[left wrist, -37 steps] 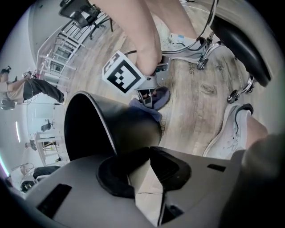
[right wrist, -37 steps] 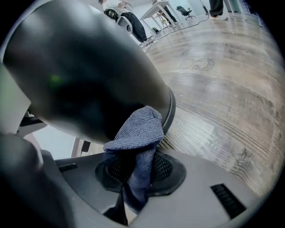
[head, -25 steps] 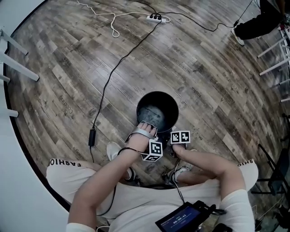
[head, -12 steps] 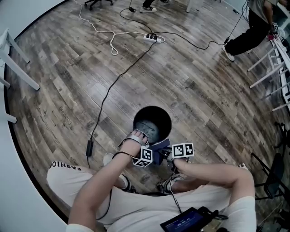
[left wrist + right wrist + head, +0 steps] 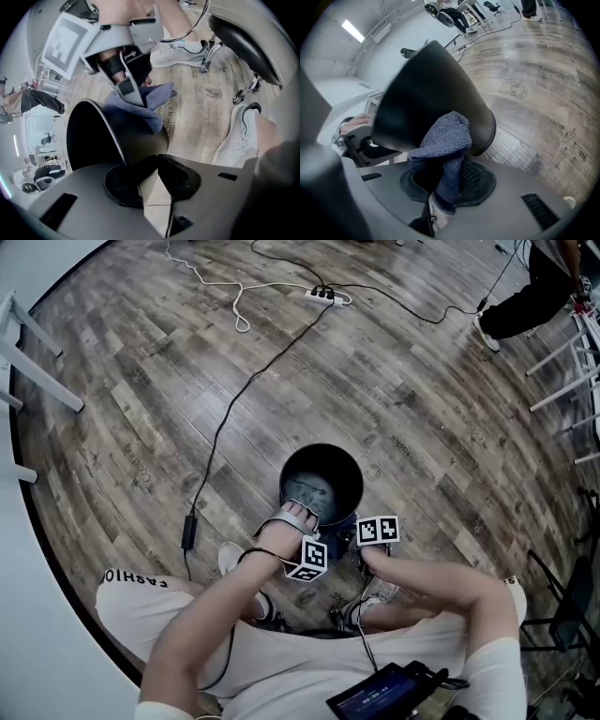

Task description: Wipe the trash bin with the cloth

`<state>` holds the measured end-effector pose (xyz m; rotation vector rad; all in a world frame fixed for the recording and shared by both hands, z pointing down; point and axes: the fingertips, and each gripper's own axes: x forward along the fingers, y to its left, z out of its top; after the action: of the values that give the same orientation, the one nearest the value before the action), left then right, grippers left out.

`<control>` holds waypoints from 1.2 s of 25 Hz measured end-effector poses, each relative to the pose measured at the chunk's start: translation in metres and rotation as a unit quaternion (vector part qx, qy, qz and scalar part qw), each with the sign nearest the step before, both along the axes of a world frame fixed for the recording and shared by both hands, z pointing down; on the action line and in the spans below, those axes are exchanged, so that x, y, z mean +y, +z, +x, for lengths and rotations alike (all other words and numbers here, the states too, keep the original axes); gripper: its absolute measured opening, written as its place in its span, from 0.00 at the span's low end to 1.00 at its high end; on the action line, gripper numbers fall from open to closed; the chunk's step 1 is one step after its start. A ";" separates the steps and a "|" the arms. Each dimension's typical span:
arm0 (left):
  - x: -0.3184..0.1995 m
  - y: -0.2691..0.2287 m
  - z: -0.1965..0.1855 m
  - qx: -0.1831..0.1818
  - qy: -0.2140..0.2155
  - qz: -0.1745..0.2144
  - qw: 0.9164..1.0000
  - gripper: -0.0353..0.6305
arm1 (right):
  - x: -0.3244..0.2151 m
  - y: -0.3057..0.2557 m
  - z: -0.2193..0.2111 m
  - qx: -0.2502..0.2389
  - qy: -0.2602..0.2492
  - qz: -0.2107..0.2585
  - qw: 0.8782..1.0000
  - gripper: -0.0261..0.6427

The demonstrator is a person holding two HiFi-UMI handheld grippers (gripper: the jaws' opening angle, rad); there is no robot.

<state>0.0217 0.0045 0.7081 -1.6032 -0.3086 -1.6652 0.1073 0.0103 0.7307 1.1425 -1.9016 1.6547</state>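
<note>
While the trash bin [image 5: 349, 474] stands on the wood floor [image 5: 441, 409] at frame centre in the head view, the left gripper [image 5: 301, 509] is at its rim at 7 o'clock. Left gripper view: jaws closing, thin bin wall [image 5: 89, 140] between the pads. The right gripper [image 5: 440, 197] is clamped on the blue cloth [image 5: 445, 138], whose bunched end lies against the bin's outer wall [image 5: 426, 93], at about 5 o'clock of the bin in the head view [image 5: 343, 524]. A black cable [image 5: 234, 399] runs off toward 12 o'clock
</note>
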 end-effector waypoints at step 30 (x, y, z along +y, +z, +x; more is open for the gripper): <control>-0.033 0.007 -0.018 -0.020 0.007 0.040 0.999 0.34 | 0.042 -0.019 -0.005 -0.024 -0.001 -0.052 0.998 0.15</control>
<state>0.0039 -0.0290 0.7154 -1.5076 -0.2700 -1.6807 0.1027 0.0523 0.7118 1.0669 -1.8210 1.7735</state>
